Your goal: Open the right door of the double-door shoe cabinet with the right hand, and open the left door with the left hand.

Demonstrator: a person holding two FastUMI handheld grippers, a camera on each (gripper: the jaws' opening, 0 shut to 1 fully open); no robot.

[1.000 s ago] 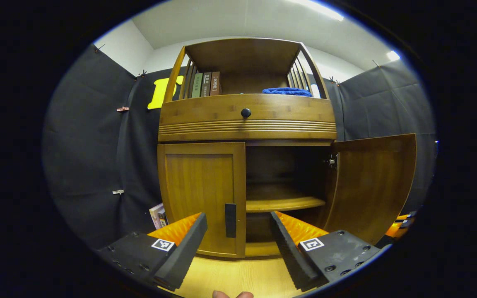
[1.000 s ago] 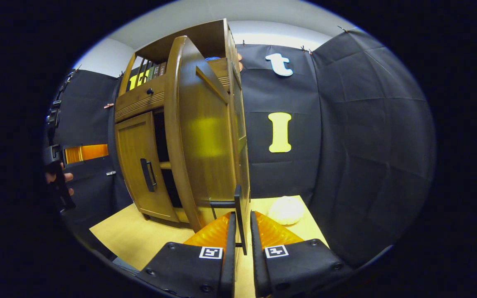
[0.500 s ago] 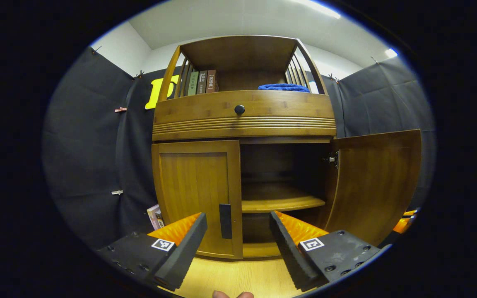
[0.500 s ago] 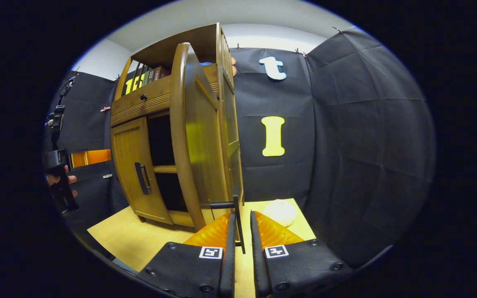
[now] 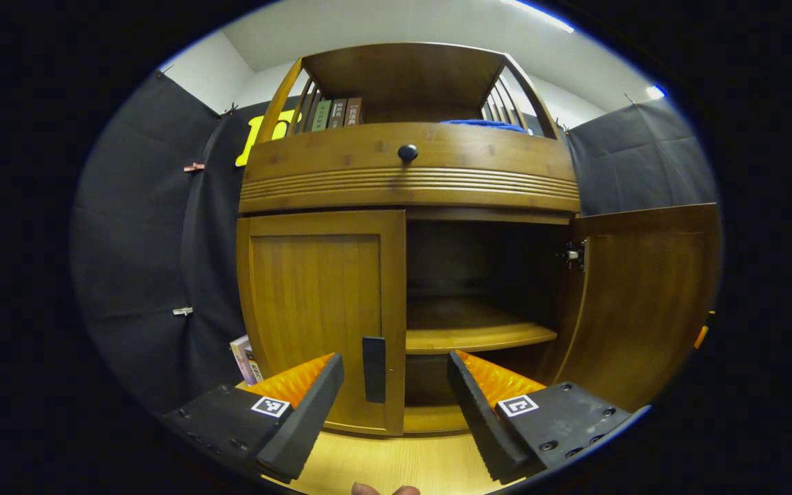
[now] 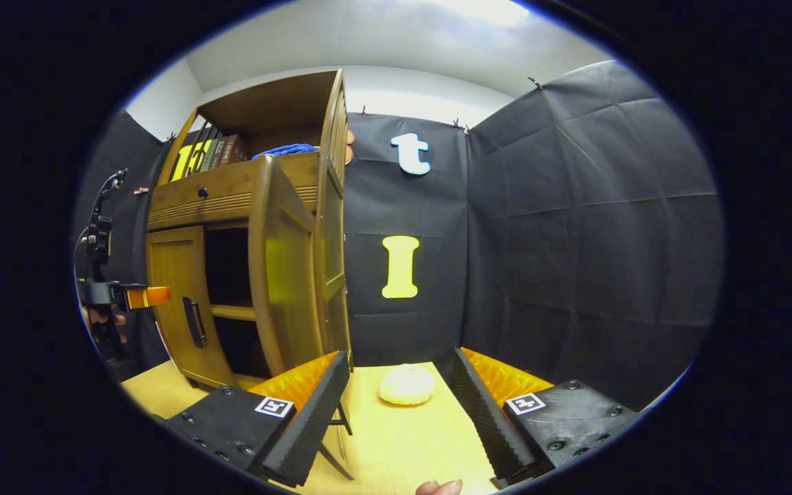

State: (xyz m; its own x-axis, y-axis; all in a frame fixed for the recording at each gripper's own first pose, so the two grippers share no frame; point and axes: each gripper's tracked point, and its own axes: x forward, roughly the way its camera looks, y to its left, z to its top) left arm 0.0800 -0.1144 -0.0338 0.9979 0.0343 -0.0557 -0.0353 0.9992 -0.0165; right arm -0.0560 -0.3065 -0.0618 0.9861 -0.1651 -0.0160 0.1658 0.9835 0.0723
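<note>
Two doors front the shoe cabinet (image 5: 406, 179), and they stand differently. In the left gripper view the left door (image 5: 320, 316) is flat and closed at about 9 o'clock of centre, while the right door (image 5: 643, 302) is swung wide at 3 o'clock, baring the inner shelf (image 5: 478, 333). The left gripper (image 5: 396, 405) points level at the cabinet's front from 6 o'clock, its fingers spread wide; the dark handle (image 5: 373, 359) of the left door sits in the gap between them, nearer the left finger, and whether anything touches it cannot be told. A fingertip (image 5: 386, 489) of the holding hand peeks in at the bottom edge.

In the right gripper view the right gripper (image 6: 399, 405) faces the booth wall beside the cabinet, fingers spread apart and holding nothing. The open right door (image 6: 279, 268) stands edge-on at 10 o'clock, its handle (image 6: 341, 419) just beside the left finger. A pale round lump (image 6: 406, 383) lies on the yellow wooden floor (image 6: 396, 447) between the fingers, farther off. At 9 o'clock the left gripper (image 6: 145, 297) hovers near the left door's handle (image 6: 194, 322).
</note>
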